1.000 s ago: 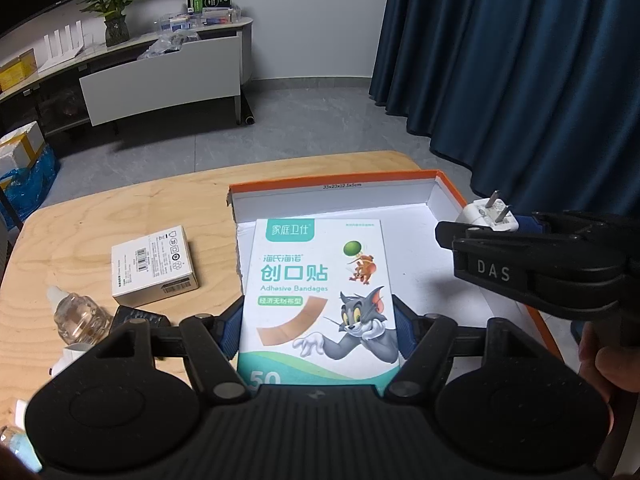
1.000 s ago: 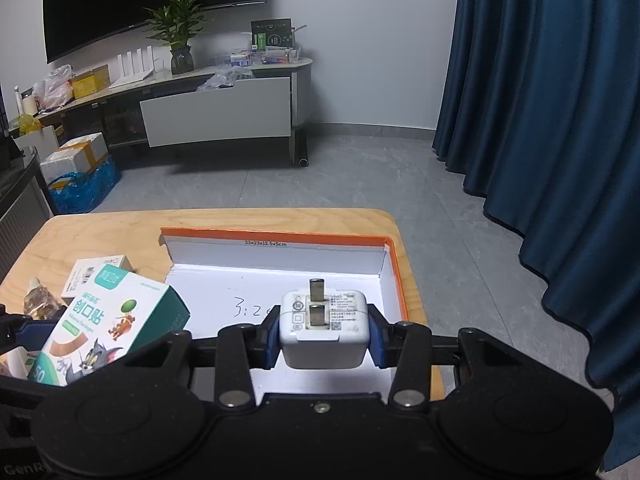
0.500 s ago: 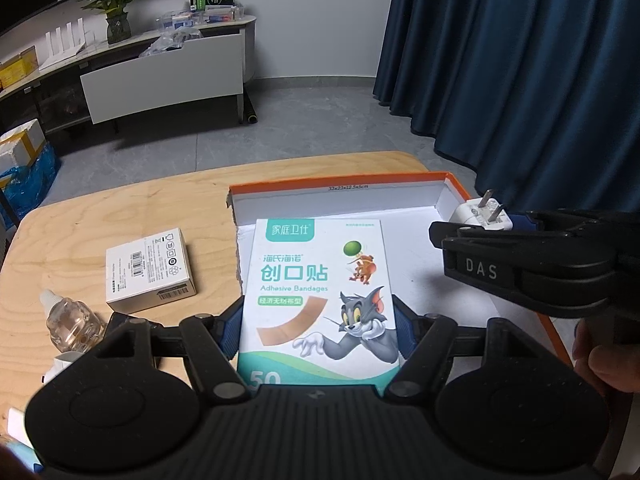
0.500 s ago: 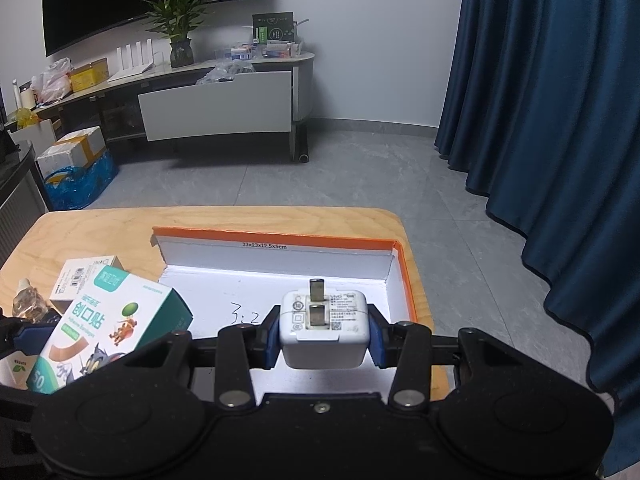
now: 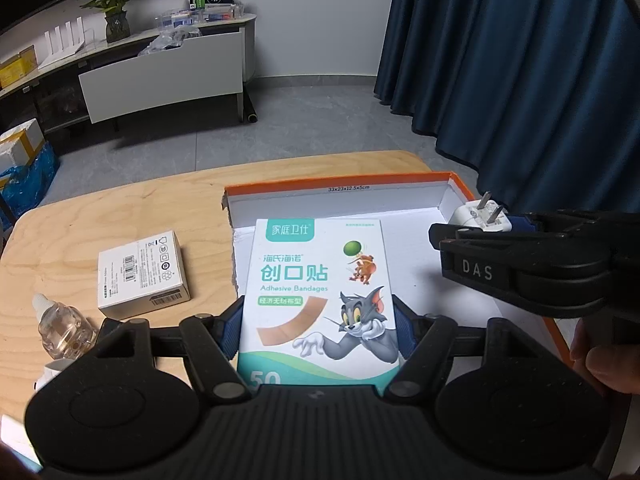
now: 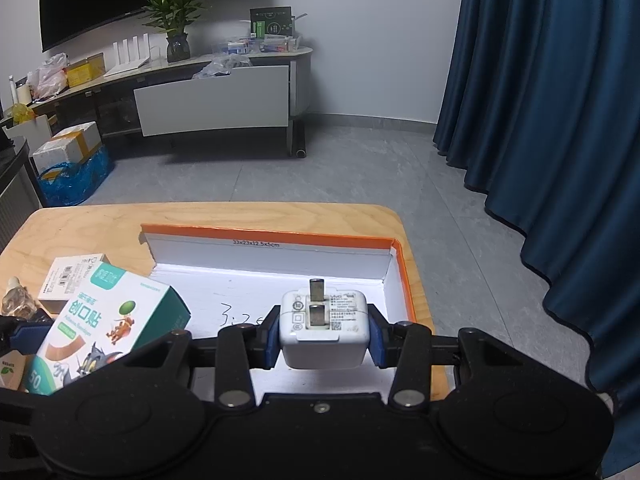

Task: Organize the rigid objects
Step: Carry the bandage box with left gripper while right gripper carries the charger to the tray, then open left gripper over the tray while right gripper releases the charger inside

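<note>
Left claw [image 5: 318, 330] of mine pinches the glossy white-and-teal cardboard box of adhesive bandages [image 5: 316, 296] by its two long sides, blue pads pressed flat to the card, the box hanging over the left half of the shallow orange-rimmed white cardboard tray [image 5: 340, 181] at centre frame. Right claw [image 6: 323, 338] is pressed onto the white hard-plastic wall charger with two metal prongs [image 6: 323, 334], prongs pointing away from me, held above the tray's right half, lower centre of the right wrist view.

Both loads seem ready to go down, as I judge it. I would lower the bandage box level until its underside meets the tray floor, keeping it clear of the torn left wall, and only then spread the pads; thin card dents if squeezed harder or dragged. The charger is smooth and rounded at its corners, so it could slip or roll onto its prongs; better to set it on a flat face near the right wall, well apart from the box.

At left frame on the pale wooden counter [image 5: 120, 208] lie a small white printed carton with a barcode [image 5: 143, 274] and a clear glassy bottle with a white neck [image 5: 66, 330], near each other, not yet in the tray.
</note>
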Demonstrator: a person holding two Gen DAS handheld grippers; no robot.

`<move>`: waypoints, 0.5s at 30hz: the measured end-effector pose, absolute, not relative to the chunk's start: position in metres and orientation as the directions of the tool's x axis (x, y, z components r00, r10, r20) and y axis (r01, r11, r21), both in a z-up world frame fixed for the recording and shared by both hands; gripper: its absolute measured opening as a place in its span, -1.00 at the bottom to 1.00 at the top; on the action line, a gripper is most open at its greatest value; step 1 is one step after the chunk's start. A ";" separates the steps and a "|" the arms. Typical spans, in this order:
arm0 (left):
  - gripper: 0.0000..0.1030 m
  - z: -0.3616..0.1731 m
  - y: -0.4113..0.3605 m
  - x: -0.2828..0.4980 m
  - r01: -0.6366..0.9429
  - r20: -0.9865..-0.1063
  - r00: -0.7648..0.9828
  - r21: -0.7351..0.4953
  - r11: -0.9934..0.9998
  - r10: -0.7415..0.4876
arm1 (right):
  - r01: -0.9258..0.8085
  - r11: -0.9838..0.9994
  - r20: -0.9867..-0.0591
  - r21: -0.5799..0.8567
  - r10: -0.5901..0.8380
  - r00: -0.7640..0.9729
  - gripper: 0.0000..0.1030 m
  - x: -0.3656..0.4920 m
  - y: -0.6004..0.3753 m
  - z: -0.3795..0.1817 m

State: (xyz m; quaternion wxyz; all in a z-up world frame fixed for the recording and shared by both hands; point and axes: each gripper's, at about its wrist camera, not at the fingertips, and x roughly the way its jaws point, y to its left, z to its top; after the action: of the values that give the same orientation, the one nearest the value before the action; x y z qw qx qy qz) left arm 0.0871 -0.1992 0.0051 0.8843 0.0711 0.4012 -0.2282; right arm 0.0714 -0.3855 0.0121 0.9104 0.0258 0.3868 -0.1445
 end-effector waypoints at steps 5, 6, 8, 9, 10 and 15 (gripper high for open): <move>0.39 0.005 -0.199 0.087 0.460 -0.743 0.574 -0.057 0.886 -0.345 | 0.283 0.957 -0.712 -0.065 -0.243 0.659 0.00 0.074 -0.387 0.011; 0.39 0.005 -0.199 0.087 0.459 -0.743 0.573 -0.058 0.887 -0.345 | 0.284 0.957 -0.712 -0.065 -0.243 0.659 0.00 0.074 -0.387 0.011; 0.39 0.005 -0.199 0.088 0.458 -0.743 0.573 -0.059 0.887 -0.346 | 0.283 0.957 -0.711 -0.065 -0.243 0.660 0.00 0.074 -0.387 0.011; 0.39 0.005 -0.200 0.088 0.459 -0.743 0.573 -0.060 0.887 -0.346 | 0.284 0.957 -0.711 -0.066 -0.245 0.659 0.00 0.075 -0.388 0.011; 0.39 0.005 -0.200 0.089 0.459 -0.742 0.572 -0.062 0.886 -0.348 | 0.284 0.957 -0.711 -0.065 -0.244 0.660 0.00 0.075 -0.388 0.010; 0.39 0.004 -0.204 0.093 0.456 -0.740 0.576 -0.062 0.888 -0.347 | 0.275 0.959 -0.705 -0.068 -0.241 0.667 0.00 0.079 -0.389 0.012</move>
State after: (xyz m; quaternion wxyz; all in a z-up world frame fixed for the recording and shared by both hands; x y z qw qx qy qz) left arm 0.0929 -0.2041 0.0037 0.8851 0.0679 0.4007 -0.2268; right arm 0.0790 -0.3887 0.0117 0.9126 0.0223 0.3829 -0.1412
